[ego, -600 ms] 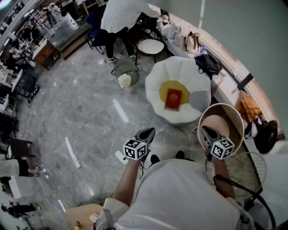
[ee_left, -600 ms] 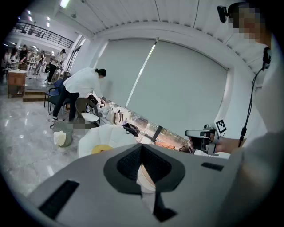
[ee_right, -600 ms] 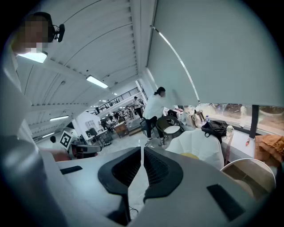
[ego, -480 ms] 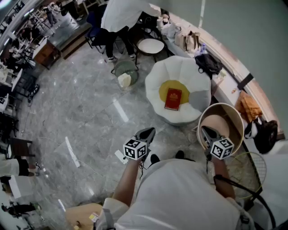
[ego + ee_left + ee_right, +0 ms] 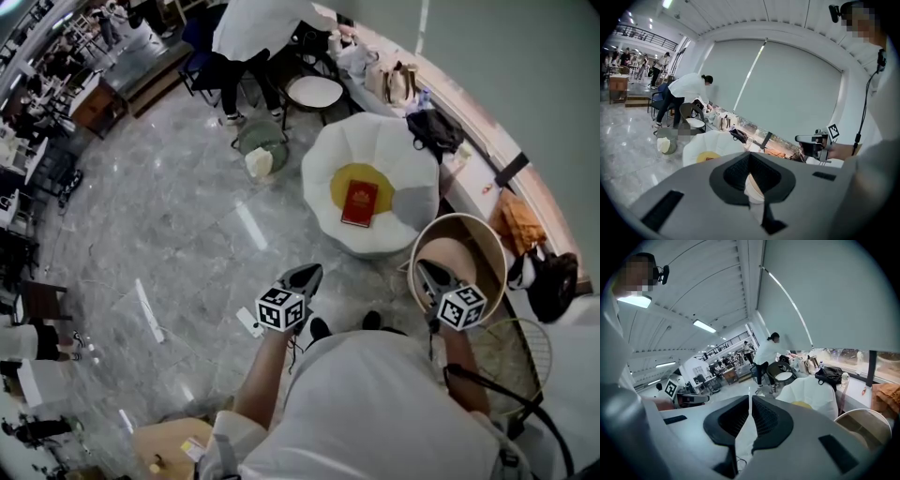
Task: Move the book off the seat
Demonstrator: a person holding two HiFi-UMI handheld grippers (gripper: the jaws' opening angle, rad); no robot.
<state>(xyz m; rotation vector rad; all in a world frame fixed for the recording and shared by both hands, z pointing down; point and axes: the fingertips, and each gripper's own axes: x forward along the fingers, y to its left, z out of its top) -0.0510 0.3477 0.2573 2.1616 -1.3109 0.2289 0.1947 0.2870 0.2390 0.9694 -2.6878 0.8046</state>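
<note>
Book [image 5: 360,203]: red cover with a small gold mark near the centre, closed and lying flat. It rests on the yellow cushion [image 5: 343,181] in the hollow of the white petal-backed chair [image 5: 401,150], towards the cushion's 5 o'clock side, its long edge running roughly 12 to 6 o'clock. From the head view I record both tongs well apart from it. The left gripper [image 5: 307,275] is at 7 o'clock of the book, over the grey marble floor [image 5: 169,216]. The right gripper [image 5: 425,273] is at 5 o'clock, over the rim of a round tan tub [image 5: 491,249]. The left gripper [image 5: 749,157] is clenched on nothing. The right gripper [image 5: 749,401] is likewise clenched and empty. A black bag [image 5: 432,130] lies at 1 o'clock of the chair.
</note>
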